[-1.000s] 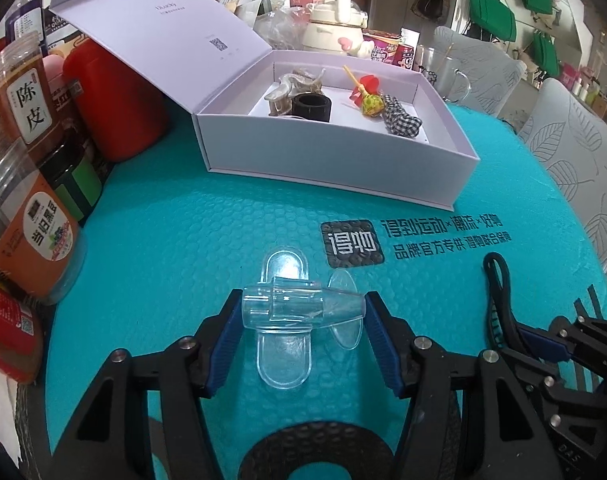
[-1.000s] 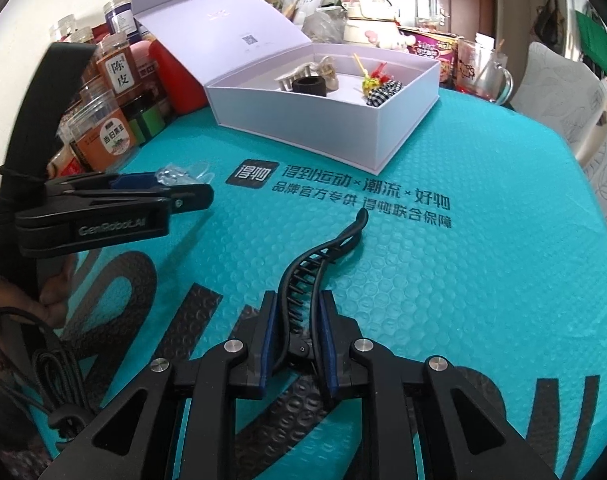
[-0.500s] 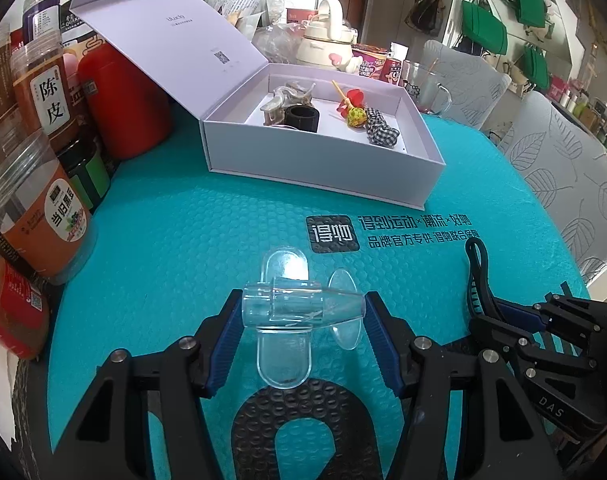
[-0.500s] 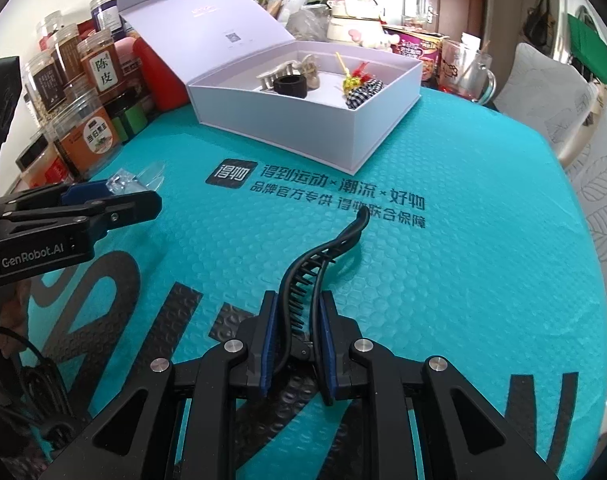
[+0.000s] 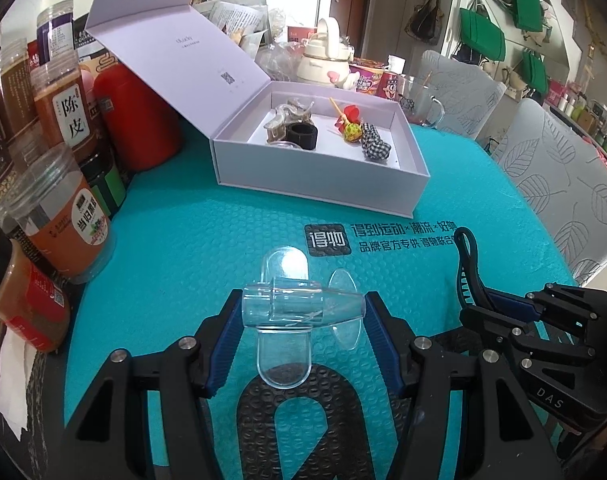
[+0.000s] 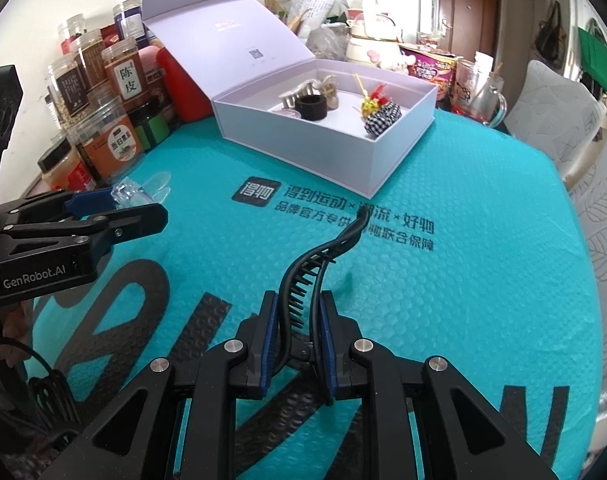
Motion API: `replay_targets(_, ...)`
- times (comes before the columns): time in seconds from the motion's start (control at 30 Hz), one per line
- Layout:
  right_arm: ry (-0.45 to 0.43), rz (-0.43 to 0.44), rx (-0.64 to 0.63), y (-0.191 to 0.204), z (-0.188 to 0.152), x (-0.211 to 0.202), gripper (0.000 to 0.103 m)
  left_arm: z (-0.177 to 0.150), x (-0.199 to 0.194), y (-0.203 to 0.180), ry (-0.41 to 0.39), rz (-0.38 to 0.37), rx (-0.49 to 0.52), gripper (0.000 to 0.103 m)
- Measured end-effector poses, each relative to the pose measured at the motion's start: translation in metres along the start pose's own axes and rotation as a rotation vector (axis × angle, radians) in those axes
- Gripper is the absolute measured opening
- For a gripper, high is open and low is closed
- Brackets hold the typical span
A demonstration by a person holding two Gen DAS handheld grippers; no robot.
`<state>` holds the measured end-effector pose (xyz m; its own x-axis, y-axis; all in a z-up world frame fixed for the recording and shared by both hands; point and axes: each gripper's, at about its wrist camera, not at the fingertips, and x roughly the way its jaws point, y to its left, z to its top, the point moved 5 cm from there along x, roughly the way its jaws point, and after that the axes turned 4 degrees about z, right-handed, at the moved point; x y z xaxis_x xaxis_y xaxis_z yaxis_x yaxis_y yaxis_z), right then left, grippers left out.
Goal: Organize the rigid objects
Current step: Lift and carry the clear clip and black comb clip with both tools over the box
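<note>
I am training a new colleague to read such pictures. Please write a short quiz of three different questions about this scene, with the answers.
1. True or false: the left gripper holds a clear plastic clip.
2. What does the right gripper hold?
A. a black hair clip
B. a red bottle
C. a glass mug
3. Fill in: the lid of the white box is ____.

Key:
1. True; its pads press on both ends.
2. A; the black hair clip is clamped between the pads.
3. Open; it leans back against the red bottle.
</note>
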<state>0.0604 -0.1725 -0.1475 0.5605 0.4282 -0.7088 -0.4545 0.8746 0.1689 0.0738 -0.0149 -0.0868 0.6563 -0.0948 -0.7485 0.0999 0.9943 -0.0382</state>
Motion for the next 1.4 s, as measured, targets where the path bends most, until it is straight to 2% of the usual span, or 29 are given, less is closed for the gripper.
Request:
replay_targets(0.43,-0.065,0.050,-0.025,0.010,0.031,-0.030,0.020,0.036,-0.045,0.008,-0.117,0.042,0.005,0.059)
replay_targets(0.77,-0.090,0.086,-0.067,0.017,0.053,-0.049,0.020,0.068,-0.070,0.002,-0.196,0.062,0.058,0.059)
replay_targets(1.07,-0.136,0.089,-0.115,0.022,0.080,-0.058,0.020,0.099,-0.073,-0.007,-0.230,0.046,0.071,0.059)
replay_targets(1.4,-0.185,0.072,-0.087,-0.001,0.117,-0.057,0.020,0.133,-0.059,-0.008,-0.246,0.030,0.089,0.059)
